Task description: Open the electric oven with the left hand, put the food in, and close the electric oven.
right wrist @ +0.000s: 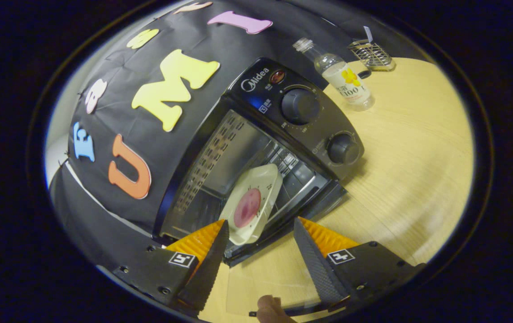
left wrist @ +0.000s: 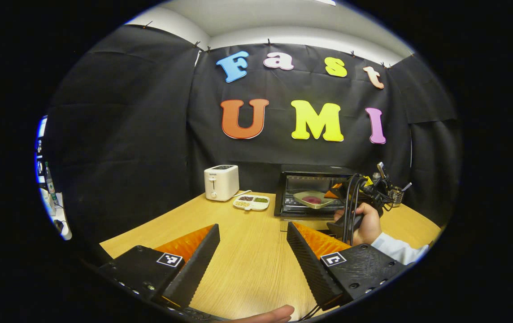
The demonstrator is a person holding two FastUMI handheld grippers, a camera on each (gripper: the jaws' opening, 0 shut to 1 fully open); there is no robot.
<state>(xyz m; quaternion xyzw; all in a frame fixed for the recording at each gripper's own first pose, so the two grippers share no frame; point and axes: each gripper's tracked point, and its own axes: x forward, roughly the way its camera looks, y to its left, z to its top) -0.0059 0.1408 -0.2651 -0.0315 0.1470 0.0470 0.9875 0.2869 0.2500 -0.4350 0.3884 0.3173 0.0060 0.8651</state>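
On the pale wooden desk (left wrist: 247,251), the left tool (left wrist: 252,255) hovers with fingers spread apart and empty. Farther right, the black electric oven (right wrist: 301,116) stands open, a cream square plate of pink food (right wrist: 252,204) on its rack, one corner pointing outward toward the right tool (right wrist: 261,251), likewise apart.

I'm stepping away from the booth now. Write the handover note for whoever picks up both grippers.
Left gripper: open, empty, held above the light wooden table, well back from the oven.
Right gripper: open, empty, just in front of the oven mouth.
Black electric oven: glass door dropped fully open.
Pale square plate with a round pink slice of food: sitting inside the oven cavity, its near edge toward the opening.
Done: door opened, food placed inside.
Left: draw the right gripper clear, then swing the door up and shut.
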